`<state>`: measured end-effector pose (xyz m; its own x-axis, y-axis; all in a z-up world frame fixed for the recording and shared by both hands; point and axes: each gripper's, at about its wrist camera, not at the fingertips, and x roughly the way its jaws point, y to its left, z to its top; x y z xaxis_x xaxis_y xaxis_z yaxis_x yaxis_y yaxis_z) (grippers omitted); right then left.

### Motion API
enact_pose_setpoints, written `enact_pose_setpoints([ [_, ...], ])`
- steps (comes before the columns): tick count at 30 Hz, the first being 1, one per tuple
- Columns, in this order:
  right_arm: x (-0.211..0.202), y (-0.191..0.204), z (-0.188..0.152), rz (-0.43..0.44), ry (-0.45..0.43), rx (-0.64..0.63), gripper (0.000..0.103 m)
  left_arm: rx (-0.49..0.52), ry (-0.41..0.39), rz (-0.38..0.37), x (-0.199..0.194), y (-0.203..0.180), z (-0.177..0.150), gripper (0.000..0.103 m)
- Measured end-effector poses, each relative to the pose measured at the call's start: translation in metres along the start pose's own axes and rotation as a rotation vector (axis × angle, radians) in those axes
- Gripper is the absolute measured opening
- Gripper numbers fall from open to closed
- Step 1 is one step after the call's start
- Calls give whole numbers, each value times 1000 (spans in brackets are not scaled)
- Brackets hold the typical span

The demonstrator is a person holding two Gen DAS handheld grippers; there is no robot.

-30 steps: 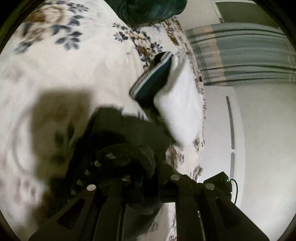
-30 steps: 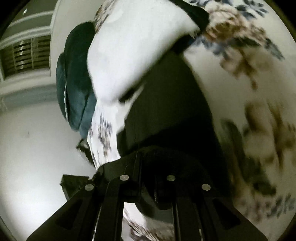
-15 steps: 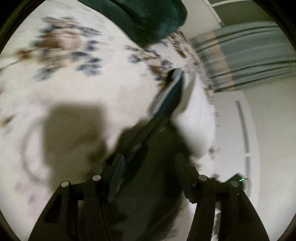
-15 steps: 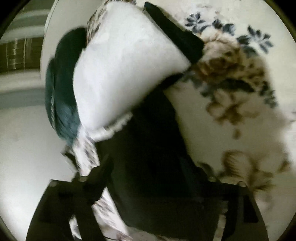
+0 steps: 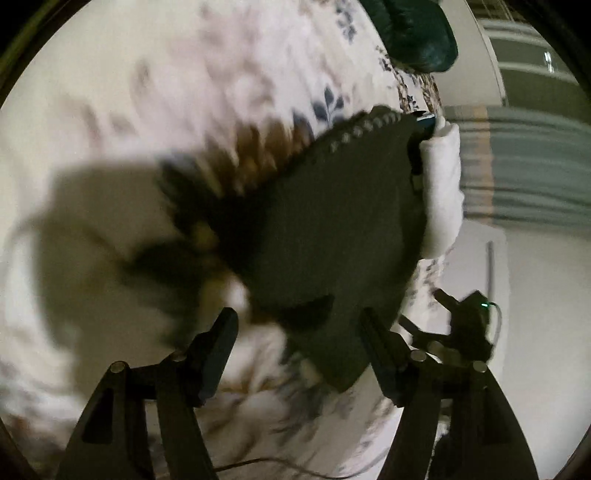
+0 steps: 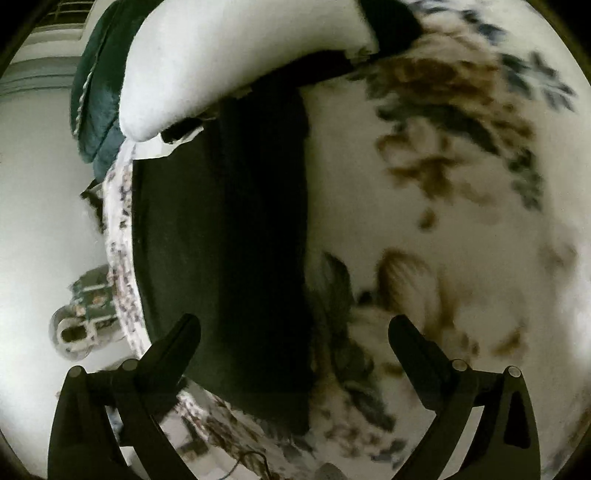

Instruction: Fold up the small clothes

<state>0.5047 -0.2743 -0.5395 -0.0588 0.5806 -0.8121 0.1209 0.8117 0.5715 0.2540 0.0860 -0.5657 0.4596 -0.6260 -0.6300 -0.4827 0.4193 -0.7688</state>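
Observation:
A dark folded garment lies flat on the floral bedspread, its far edge trimmed with a pale dotted band. In the right wrist view the same dark garment stretches away from me along the bed's edge. A folded white garment with a dark piece under it lies just beyond; the right wrist view shows this white garment at the top. My left gripper hovers over the dark garment's near corner, jaws still opening, pads off the cloth. My right gripper is spread wide, jaws opening, nothing pinched.
A dark green pillow sits at the far end of the bed, also seen as a green pillow at the upper left. The bed edge drops off to a pale floor. Grey curtains hang beyond the bed.
Both grippers let go of the dark garment and opened. It now lies flat on the bed. The left gripper swung sideways and lower; the right one rolled and sank slightly.

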Motion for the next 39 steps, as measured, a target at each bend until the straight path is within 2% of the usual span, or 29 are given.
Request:
enact_pose_setpoints([
  [3, 19, -4, 28, 51, 16, -71, 103, -21, -14, -78, 39, -2, -1, 66],
  [5, 31, -4, 45, 77, 25, -86, 103, -38, -37, -72, 56, 1, 5, 66],
  [8, 52, 2, 71, 104, 44, -103, 103, -88, -102, -114, 62, 3, 14, 66],
  [12, 68, 8, 93, 178, 45, -87, 103, -144, -171, -124, 57, -2, 16, 66],
  [14, 71, 9, 100, 216, 33, -68, 102, -145, -208, -101, 53, -6, 18, 51],
  [15, 72, 8, 102, 225, 27, -58, 100, -138, -215, -89, 51, -9, 21, 37],
  [16, 71, 6, 103, 234, 16, -43, 83, -131, -216, -94, 49, -11, 24, 31],
  [17, 71, 5, 102, 240, 9, -33, 38, -123, -213, -105, 47, -13, 26, 30],
  [18, 71, 3, 101, 234, 11, -27, 22, -113, -201, -117, 46, -15, 30, 28],
  [20, 65, -2, 93, 258, -25, -26, 20, -72, -172, -113, 44, -26, 33, 26],
  [26, 30, -16, 27, 288, -119, 47, 18, 129, -69, -51, 13, -66, 66, 25],
  [29, 19, -25, -35, 293, -123, 127, 18, 261, 20, -5, 4, -90, 88, 25],
  [33, 17, -37, -142, 302, -145, 315, 18, 402, 221, 94, 28, -98, 93, 25],
  [36, 23, -33, -202, 277, -168, 412, 18, 421, 331, 152, 54, -82, 88, 29],
  [37, 30, -32, -216, 270, -162, 431, 18, 416, 348, 173, 60, -71, 84, 32],
  [39, 50, -36, -238, 219, -140, 460, 21, 394, 335, 167, 62, -59, 82, 41],
])
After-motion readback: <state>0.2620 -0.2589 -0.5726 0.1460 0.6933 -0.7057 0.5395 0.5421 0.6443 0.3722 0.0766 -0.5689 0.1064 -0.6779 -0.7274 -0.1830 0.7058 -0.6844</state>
